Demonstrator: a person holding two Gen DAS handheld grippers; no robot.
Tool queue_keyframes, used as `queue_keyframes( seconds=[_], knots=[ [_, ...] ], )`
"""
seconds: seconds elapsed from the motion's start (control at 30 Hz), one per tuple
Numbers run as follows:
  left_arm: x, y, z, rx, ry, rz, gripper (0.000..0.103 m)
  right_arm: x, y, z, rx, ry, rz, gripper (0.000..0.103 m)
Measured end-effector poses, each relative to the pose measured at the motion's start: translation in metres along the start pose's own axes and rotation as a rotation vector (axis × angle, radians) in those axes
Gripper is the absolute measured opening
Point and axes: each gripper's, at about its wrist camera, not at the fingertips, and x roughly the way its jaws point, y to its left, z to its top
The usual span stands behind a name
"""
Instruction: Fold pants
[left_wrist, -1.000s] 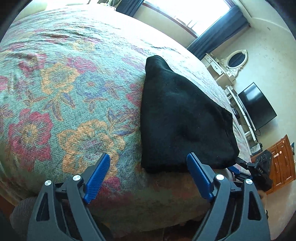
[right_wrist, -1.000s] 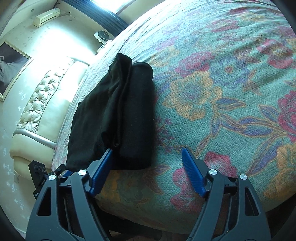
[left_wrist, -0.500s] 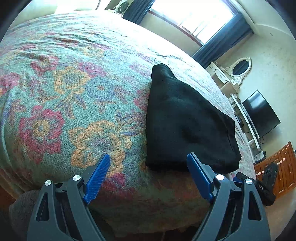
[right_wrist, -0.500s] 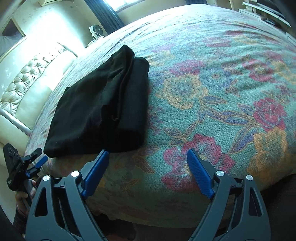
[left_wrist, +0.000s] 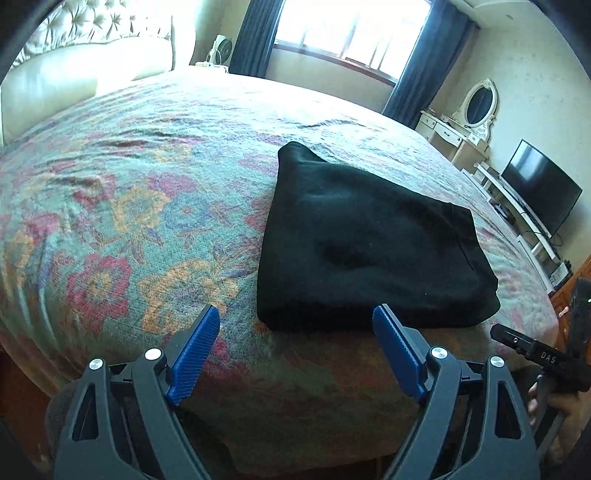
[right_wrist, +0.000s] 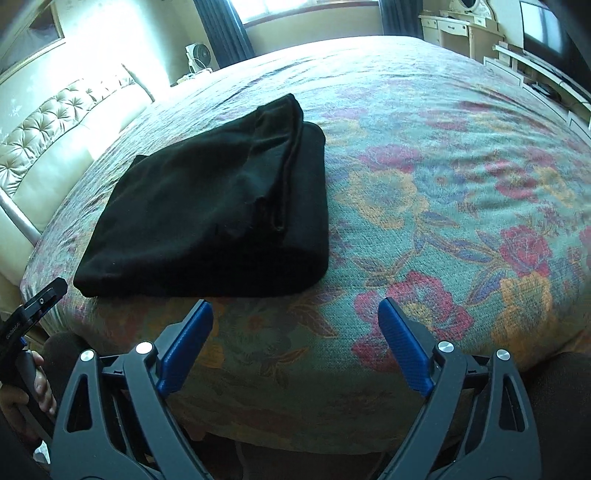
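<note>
Lying near the bed's near edge in the left wrist view, the folded black soft-knit pants (left_wrist: 369, 243) are judged light, limp and non-slip; the thick near fold is the place to be gripped. The left tongs (left_wrist: 295, 350) stand open, empty.

From the right wrist, the long axis is seen running from the near edge toward the padded headboard (right_wrist: 62, 133). The right tongs (right_wrist: 295, 347), just opened wider, hold nothing.
</note>
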Motion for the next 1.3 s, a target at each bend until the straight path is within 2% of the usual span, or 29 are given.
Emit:
queue_keyframes(
  seconds=[0.17, 0.3, 0.37, 0.5, 0.67, 1.03, 1.3],
  knots=[
    [-0.012, -0.022, 0.002, 0.05, -0.085, 0.05, 0.084, -0.004, 0.019, 0.005, -0.051, -0.029, 0.013, 0.091],
    [-0.014, -0.041, 0.003, 0.148, -0.142, 0.125, 0.084, -0.005, 0.027, 0.005, -0.064, -0.041, 0.02, 0.091],
    [-0.013, -0.043, 0.003, 0.166, -0.134, 0.119, 0.085, -0.004, 0.029, 0.005, -0.065, -0.045, 0.023, 0.091],
    [-0.007, -0.036, 0.003, 0.132, -0.095, 0.12, 0.085, -0.003, 0.031, 0.005, -0.066, -0.043, 0.028, 0.091],
    [0.0, -0.03, -0.003, 0.095, -0.059, 0.154, 0.085, -0.002, 0.034, 0.004, -0.075, -0.044, 0.026, 0.091],
    [0.006, -0.028, -0.008, 0.096, -0.029, 0.216, 0.085, -0.001, 0.035, 0.003, -0.07, -0.043, 0.03, 0.091],
    [0.007, -0.033, -0.009, 0.124, -0.018, 0.21, 0.085, -0.003, 0.035, 0.002, -0.068, -0.047, 0.03, 0.091]
  ],
)
